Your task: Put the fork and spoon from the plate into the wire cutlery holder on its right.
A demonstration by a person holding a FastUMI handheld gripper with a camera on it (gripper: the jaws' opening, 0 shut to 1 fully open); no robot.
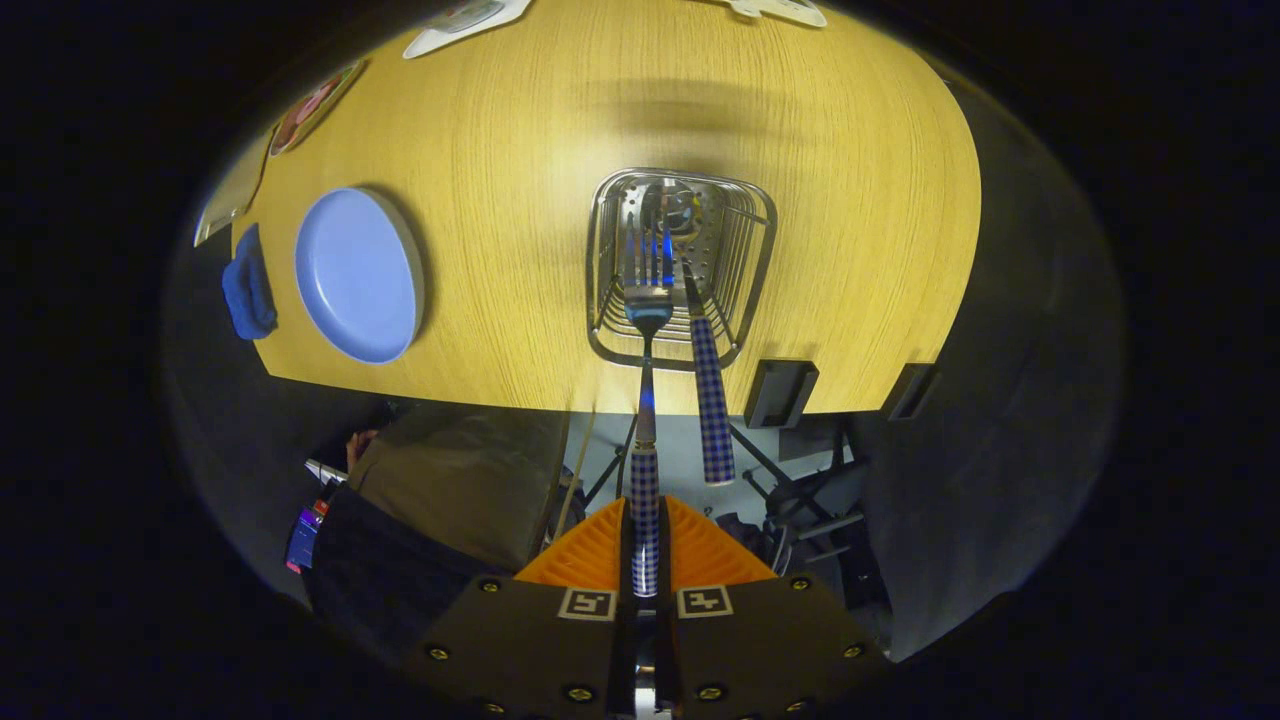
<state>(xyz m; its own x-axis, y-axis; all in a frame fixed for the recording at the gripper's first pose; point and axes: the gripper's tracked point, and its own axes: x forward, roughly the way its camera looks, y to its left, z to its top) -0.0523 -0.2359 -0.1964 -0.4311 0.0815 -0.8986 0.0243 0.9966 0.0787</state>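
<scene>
Checkered blue-and-white handle is what you notice first: the fork (646,400) is pinched by that handle between the two fingers of the gripper (646,545), which are closed tight on it, tines pointing straight ahead and hanging over the open top of the wire cutlery holder (681,268). The spoon (704,380) is already standing in the holder just beside the fork, its matching checkered handle sticking up out of the near rim toward the fingers. Holder sits on the yellow wood-grain table (520,130), right ahead of the fingers. Well off to the left of the holder is the round blue plate (358,275), with a blue cloth (248,285) just past it at the table's edge.
</scene>
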